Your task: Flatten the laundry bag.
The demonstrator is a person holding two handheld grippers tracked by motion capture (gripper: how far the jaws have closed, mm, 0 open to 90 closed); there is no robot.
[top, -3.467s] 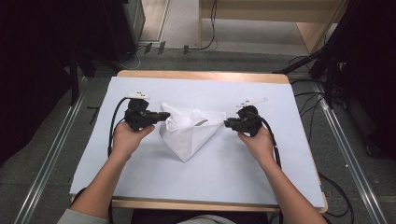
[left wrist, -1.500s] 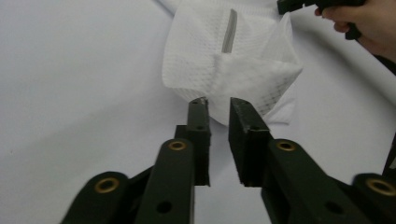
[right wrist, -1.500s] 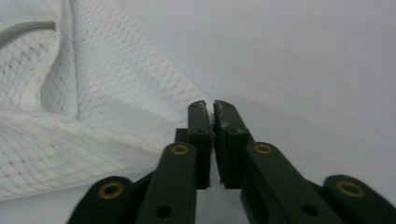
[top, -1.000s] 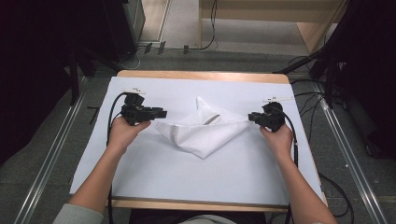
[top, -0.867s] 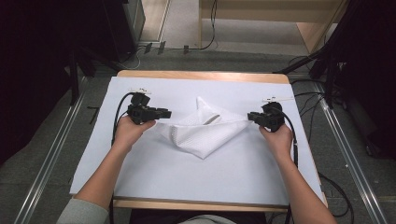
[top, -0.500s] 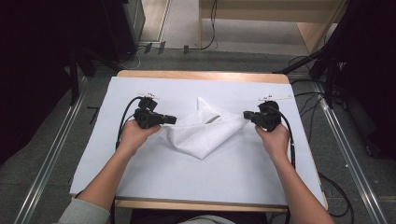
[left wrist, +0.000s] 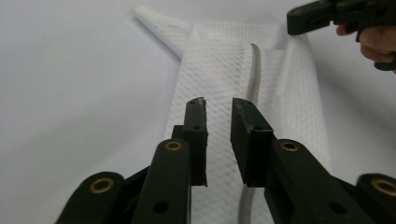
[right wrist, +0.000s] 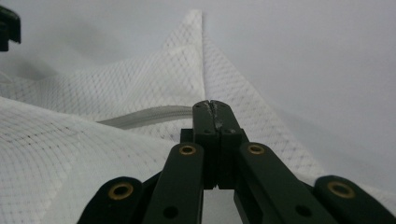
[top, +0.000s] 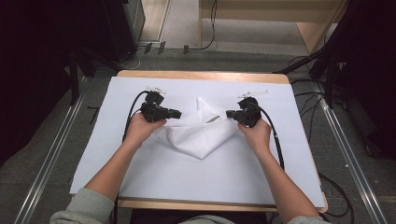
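A white mesh cloth (top: pixel 201 133) with a grey zip strip (left wrist: pixel 254 70) lies bunched in the middle of the white-covered table (top: pixel 210 186). My left gripper (top: pixel 179 113) sits at the cloth's left edge and points right. Its jaws have just been opening and stand apart (left wrist: pixel 218 105) with nothing pinched between them; the mesh (left wrist: pixel 219 60) lies beyond. My right gripper (top: pixel 228 113) is at the cloth's right edge and points left. Its jaws have just been closing and are pressed together (right wrist: pixel 211 105) above the mesh (right wrist: pixel 116 93), with no cloth seen between the tips.
The table's wooden edge (top: pixel 201 74) runs along the far side. Cables (top: pixel 275 140) trail from both grippers over the sheet. Metal floor rails (top: pixel 51 154) flank the table, and dark equipment (top: pixel 46 56) stands at the left and right.
Both grippers have moved inward toward each other. The cloth, stretched wide a second ago, is now narrower and bunched between them.
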